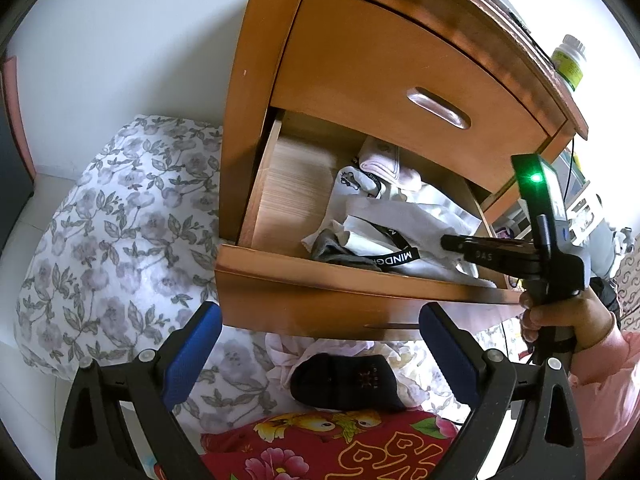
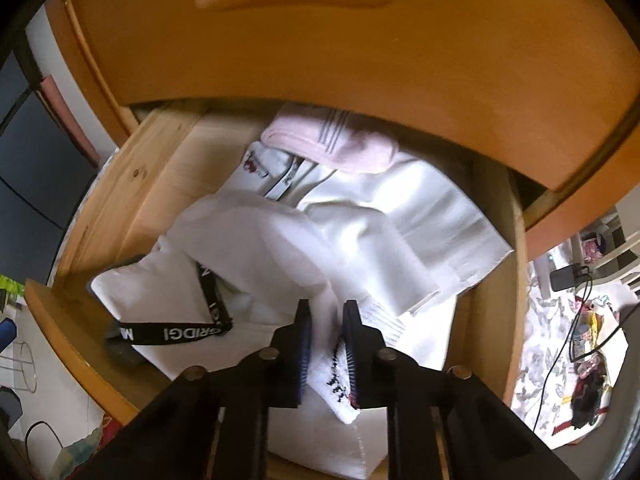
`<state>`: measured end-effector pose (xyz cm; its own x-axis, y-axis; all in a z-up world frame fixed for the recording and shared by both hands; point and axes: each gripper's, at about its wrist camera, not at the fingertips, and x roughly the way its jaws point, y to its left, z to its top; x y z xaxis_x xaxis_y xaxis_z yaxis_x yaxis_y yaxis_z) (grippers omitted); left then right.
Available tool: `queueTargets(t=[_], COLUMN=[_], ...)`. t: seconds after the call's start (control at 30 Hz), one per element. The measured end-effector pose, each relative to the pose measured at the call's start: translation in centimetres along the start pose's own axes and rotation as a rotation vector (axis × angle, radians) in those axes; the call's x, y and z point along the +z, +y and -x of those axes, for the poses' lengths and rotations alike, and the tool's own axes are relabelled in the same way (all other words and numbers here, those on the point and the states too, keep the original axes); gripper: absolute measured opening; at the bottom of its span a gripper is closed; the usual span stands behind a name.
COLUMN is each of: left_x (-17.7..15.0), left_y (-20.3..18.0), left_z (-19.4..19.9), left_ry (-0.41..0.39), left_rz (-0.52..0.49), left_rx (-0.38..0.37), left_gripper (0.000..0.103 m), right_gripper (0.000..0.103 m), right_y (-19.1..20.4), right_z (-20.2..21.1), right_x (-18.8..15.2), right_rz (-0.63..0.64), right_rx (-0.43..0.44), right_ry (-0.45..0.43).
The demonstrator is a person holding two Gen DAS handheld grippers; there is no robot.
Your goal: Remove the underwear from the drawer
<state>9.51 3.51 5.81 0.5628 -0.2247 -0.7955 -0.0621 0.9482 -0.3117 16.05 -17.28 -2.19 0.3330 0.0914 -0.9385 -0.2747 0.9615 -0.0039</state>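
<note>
Wooden drawer [image 1: 320, 276]: pulled out of the bedside cabinet, lower of two; the upper drawer [image 1: 384, 76] is closed above it.
Left claw [image 1: 320, 354]: fingers wide apart, nothing between them, hovering in front of the drawer front over the bed [image 1: 120, 240], where a dark garment [image 1: 344, 380] lies.
Underwear [image 2: 256, 256]: white, soft pieces piled in the middle and right of the drawer; one has a black waistband [image 2: 172, 332] with white lettering.
Pink sock or cloth [image 2: 332, 144]: at the back of the pile, partly under the upper drawer.
Right claw [image 2: 326, 344]: fingers drawn close together, pinching a fold of white fabric at the near edge of the pile.
Handling: light, limp and loosely folded, I judge; a pinch on a bunched fold or on the firmer waistband should hold, though a neighbouring piece may drag along.
Hard to tell: which white piece the pinched fold belongs to, how many pieces there are, and what lies further back beneath the upper drawer. The right wrist view is slightly blurred.
Far right: a person's hand [image 1: 560, 320] in a pink sleeve grips the right claw's handle.
</note>
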Motion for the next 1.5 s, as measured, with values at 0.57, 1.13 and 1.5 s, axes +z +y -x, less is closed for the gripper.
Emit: queueTargets(t=[0.57,1.13,1.5], left_x=[-0.2,-0.5,-0.9], left_y=[-0.7,-1.9,-2.9], left_z=[0.7,3.1,4.5], left_ry=[-0.011,-0.055,-0.077], left_rz=[-0.015,-0.038,-0.055], left_rx=[-0.008,-0.011,-0.015], left_gripper=[0.099,0.099,0.099], right_gripper=[0.009,0.009,0.009], right_y=[-3.0,-1.6,-0.1], right_z=[7.4,17.0,23.6], right_x=[-1.5,-3.5,-7.1], right_rz=[-0.048,-0.015,0.038], right_rx=[-0.077,-0.035,-0.021], right_ry=[-0.214,-0.423,-0.560])
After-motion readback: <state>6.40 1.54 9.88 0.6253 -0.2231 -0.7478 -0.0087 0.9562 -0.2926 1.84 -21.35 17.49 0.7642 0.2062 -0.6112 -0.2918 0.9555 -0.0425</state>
